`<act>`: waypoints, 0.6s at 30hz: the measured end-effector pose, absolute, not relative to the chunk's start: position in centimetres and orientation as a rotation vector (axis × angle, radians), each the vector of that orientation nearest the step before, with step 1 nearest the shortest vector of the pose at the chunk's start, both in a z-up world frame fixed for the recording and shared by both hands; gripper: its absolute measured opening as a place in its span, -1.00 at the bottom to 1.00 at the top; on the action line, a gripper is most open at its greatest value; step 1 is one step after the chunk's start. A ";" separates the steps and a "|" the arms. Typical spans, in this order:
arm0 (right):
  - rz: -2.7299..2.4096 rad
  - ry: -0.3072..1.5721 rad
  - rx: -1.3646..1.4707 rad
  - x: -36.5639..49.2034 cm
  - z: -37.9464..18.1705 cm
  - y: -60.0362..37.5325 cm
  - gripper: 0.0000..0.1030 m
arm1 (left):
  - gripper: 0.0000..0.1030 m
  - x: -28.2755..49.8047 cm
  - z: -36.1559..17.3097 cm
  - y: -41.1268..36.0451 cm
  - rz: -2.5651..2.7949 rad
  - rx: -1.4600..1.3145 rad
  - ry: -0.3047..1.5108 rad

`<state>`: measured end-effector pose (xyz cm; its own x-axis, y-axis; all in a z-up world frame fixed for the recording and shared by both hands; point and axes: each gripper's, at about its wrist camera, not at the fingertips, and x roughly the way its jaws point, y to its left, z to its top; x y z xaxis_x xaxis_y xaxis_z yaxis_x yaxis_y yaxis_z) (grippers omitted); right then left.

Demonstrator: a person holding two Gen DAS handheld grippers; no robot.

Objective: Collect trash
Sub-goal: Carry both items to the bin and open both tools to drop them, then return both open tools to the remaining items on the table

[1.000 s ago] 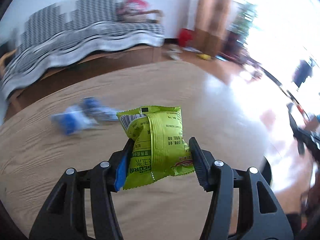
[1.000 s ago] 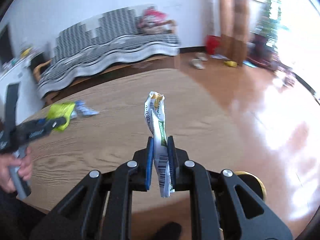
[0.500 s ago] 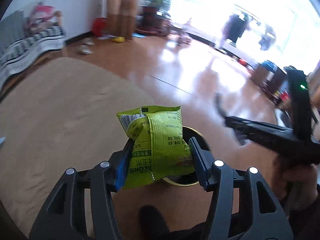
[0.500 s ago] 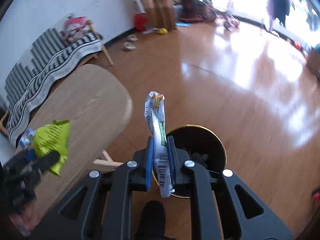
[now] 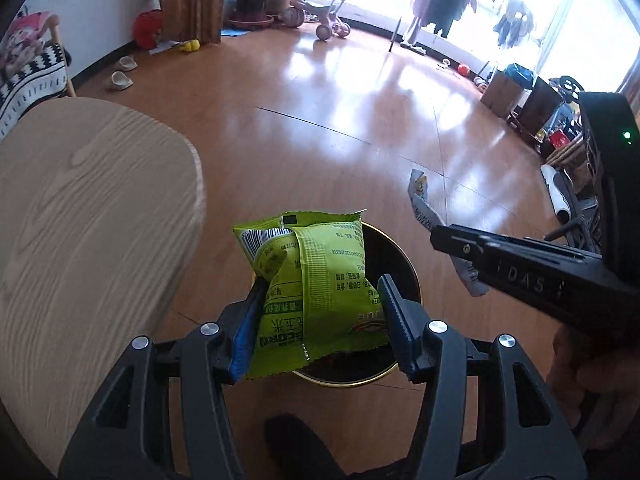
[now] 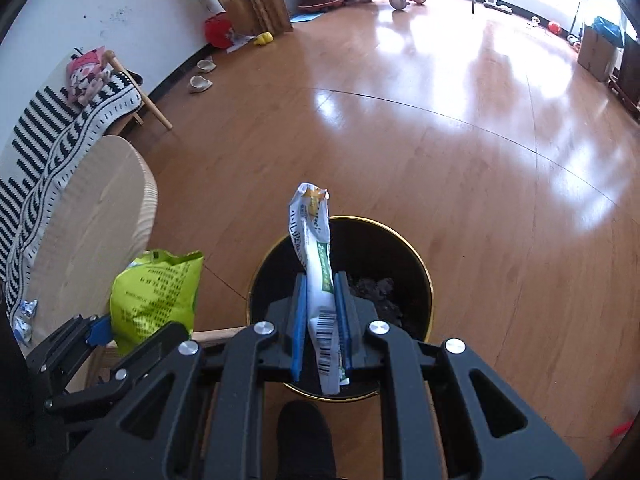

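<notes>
A puffy lime-green plastic snack packet (image 5: 316, 292) printed with dark text and a barcode is clamped between the blue-padded jaws of the left gripper (image 5: 320, 320), which grips it by its lower half and holds it in the air above a round black waste bin with a gold rim (image 5: 400, 264) standing on the floor. In the right wrist view the same packet (image 6: 156, 292) shows at the left, just beside the bin's rim (image 6: 420, 268) rather than centred over the opening. The right gripper (image 6: 322, 320) is clenched tight on a crumpled, narrow white wrapper with green print and a barcode (image 6: 316, 264), which stands upright between its pads directly over the bin's mouth; dark debris lies inside the bin. A dark shoe toe (image 6: 304, 432) shows at the bottom edge, near the bin. To the left is a light wooden table with a rounded edge (image 5: 80, 240), and on it lies a small crumpled blue-and-white wrapper (image 6: 24, 316). Beyond stretches a glossy orange-brown wooden floor (image 6: 440, 140).
</notes>
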<state>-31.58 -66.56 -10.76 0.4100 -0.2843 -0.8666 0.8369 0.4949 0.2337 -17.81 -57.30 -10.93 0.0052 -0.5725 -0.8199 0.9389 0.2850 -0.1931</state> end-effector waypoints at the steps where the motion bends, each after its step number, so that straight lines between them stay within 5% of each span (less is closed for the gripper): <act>1: -0.800 0.870 0.752 -31.7 -10.8 -66.7 -0.72 | 0.06 -17.8 -10.9 -57.6 -1.260 0.480 0.969; 8: -0.819 0.860 0.769 -32.1 -10.7 -67.5 -0.72 | 0.08 -18.6 -11.7 -59.8 -1.285 0.505 0.952; 12: -0.841 0.844 0.767 -32.1 -10.7 -67.2 -0.72 | 0.50 -18.7 -12.0 -59.8 -1.275 0.513 0.919; 18: -0.840 0.837 0.778 -32.1 -10.7 -67.1 -0.72 | 0.52 -18.5 -11.2 -59.1 -1.274 0.490 0.912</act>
